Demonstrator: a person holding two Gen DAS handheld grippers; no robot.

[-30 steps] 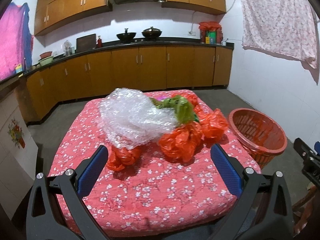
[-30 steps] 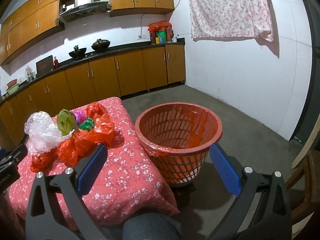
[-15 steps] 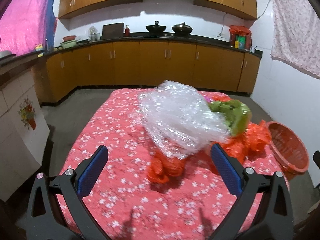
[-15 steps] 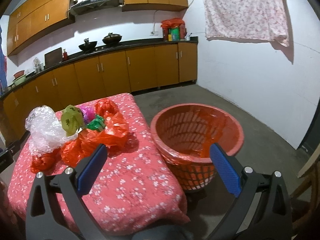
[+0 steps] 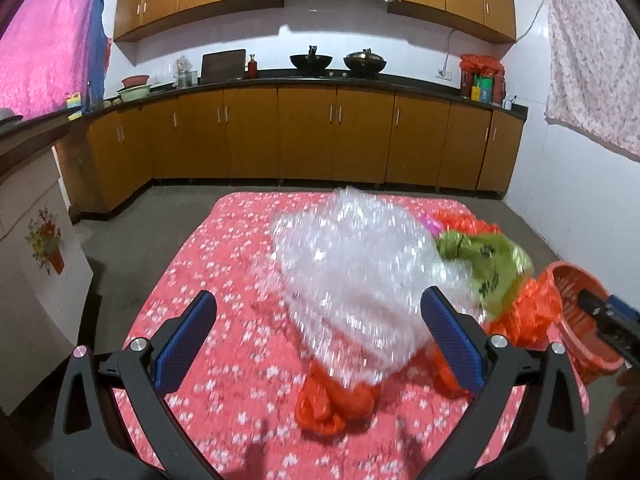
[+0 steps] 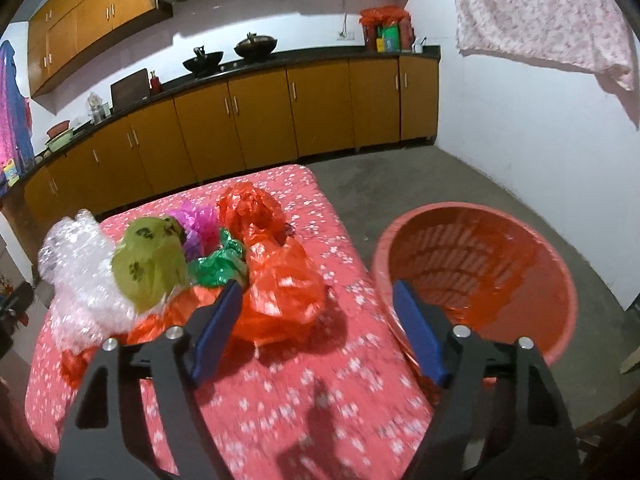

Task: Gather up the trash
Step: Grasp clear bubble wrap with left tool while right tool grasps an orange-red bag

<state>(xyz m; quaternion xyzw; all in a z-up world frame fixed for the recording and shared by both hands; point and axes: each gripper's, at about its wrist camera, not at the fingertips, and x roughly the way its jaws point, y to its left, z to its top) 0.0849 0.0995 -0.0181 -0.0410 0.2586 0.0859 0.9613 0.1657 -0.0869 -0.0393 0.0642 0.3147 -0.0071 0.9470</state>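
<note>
Kitchen scene, two wrist views. Low bench (image 5: 224,360) draped in a red floral cloth, carrying a heap of crumpled trash: clear bubble wrap (image 5: 352,276) on the left side of the heap, resting over an orange plastic bag (image 5: 332,400); beside it an olive-green bag (image 6: 150,264), a bright green bag (image 6: 218,266), a pink bag (image 6: 198,228) and further orange bags (image 6: 280,292).

Left tool (image 5: 320,342): spread wide, blue pads (image 5: 186,340) apart, nothing gripped; bubble wrap ahead, toward the right pad, not pressed by either.

Right tool (image 6: 318,328): jaws just narrowed yet apart, nothing between the pads (image 6: 218,330); nearest orange bag just beyond the left pad, contact not discernible.

Orange slatted laundry-style basket (image 6: 532,240) on the floor, just beside the right edge of the bench, lined with orange plastic, upright; interior partly visible, no loose trash discernible inside.

Background: wooden cabinets (image 5: 304,136), dark counter with two woks (image 5: 338,60), floral cloth (image 6: 540,16) hung on the right wall.
</note>
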